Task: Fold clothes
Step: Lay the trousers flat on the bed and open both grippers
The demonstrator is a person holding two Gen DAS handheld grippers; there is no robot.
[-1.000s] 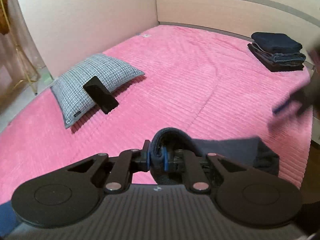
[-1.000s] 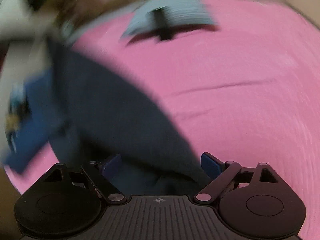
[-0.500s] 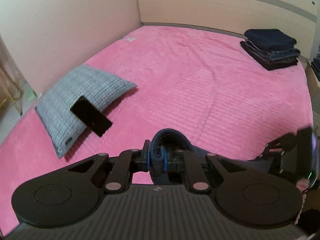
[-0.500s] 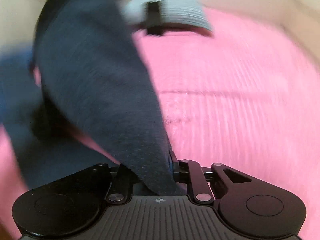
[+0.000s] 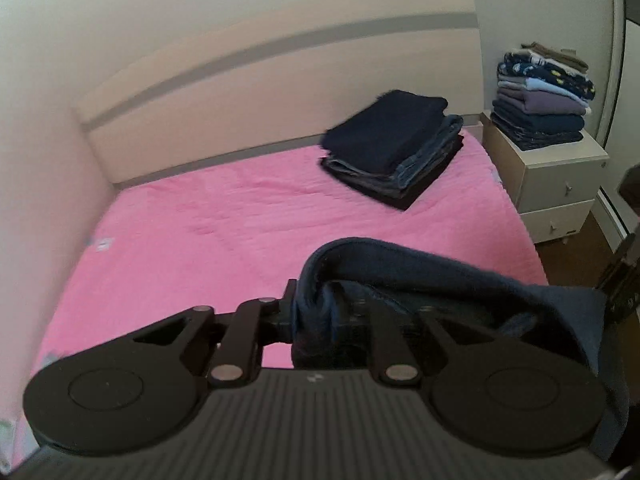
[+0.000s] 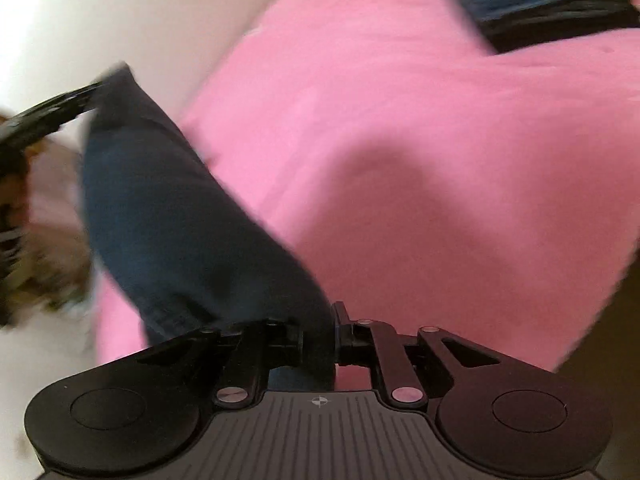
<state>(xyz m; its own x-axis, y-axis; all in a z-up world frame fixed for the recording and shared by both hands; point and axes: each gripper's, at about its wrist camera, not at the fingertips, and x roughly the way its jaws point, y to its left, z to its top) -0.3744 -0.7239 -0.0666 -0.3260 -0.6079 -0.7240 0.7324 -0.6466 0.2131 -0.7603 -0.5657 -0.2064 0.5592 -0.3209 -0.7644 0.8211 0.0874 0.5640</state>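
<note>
A dark navy garment (image 5: 440, 280) hangs stretched between my two grippers above the pink bed (image 5: 240, 232). My left gripper (image 5: 320, 312) grips a thick rolled edge of it; the jaws are opening, with the fabric bunched between the pads. In the right wrist view the same garment (image 6: 180, 220) runs up and to the left from my right gripper (image 6: 318, 340), whose jaws are also opening around a bunch of cloth. That view is blurred by motion. The other gripper's black frame (image 6: 48, 116) shows at the cloth's far end.
A folded stack of dark clothes (image 5: 396, 152) lies at the bed's far right corner, also blurred at top right (image 6: 552, 0). Beside the bed, a white nightstand (image 5: 560, 176) carries another folded pile (image 5: 540, 100). A headboard (image 5: 280, 60) and wall bound the bed.
Both views have swung from the pillow side toward the headboard and the folded stack. The right gripper, wide open a second ago, closed on the garment, which now hangs between both grippers.
</note>
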